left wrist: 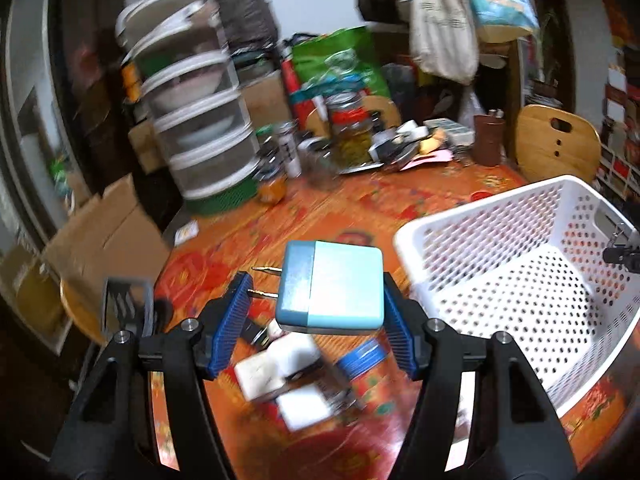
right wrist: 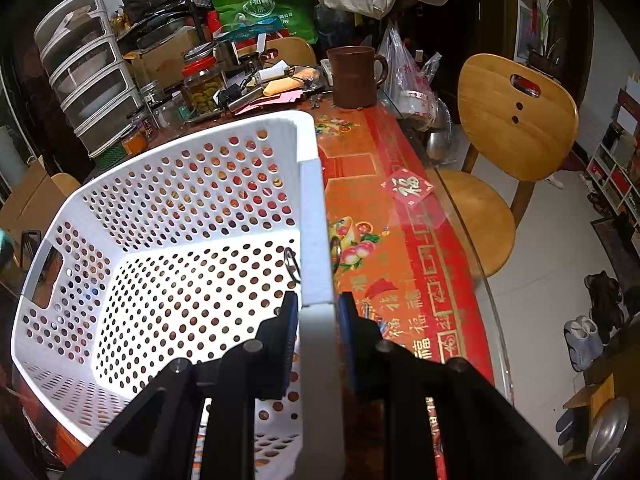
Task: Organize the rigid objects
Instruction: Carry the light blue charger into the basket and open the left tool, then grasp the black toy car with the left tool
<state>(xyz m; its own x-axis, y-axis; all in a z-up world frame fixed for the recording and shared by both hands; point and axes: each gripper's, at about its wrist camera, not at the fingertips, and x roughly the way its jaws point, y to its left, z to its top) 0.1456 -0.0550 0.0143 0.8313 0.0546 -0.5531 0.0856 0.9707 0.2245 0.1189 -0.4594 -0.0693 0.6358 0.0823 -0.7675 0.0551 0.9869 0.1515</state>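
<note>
Left tongs carry a blue charger block clear of the table, the ribbed blue pad on the basket side flat against the charger's pale end. On the other side the pad sits just beside the two brass prongs; whether it presses on them or on a hidden part of the body I cannot tell. The charger lies crosswise between the fingers, its long axis running from one finger to the other, darker plug end and prongs pointing away from the basket, lighter end toward it.

Below it on the orange patterned tablecloth lie more small items, blurred: white adapter blocks and a blue round lid.

Just beside the charger stands the white perforated basket, its near rim close to the held block and its floor bare. Right tongs are pinched narrow on the basket's far rim, one finger inside the wall and one outside.

Beyond the basket's far side runs a strip of bare cloth up to the table's glass edge, with a wooden chair past it. Farther back the table is crowded: a stack of clear drawers, jars, a brown mug.
</note>
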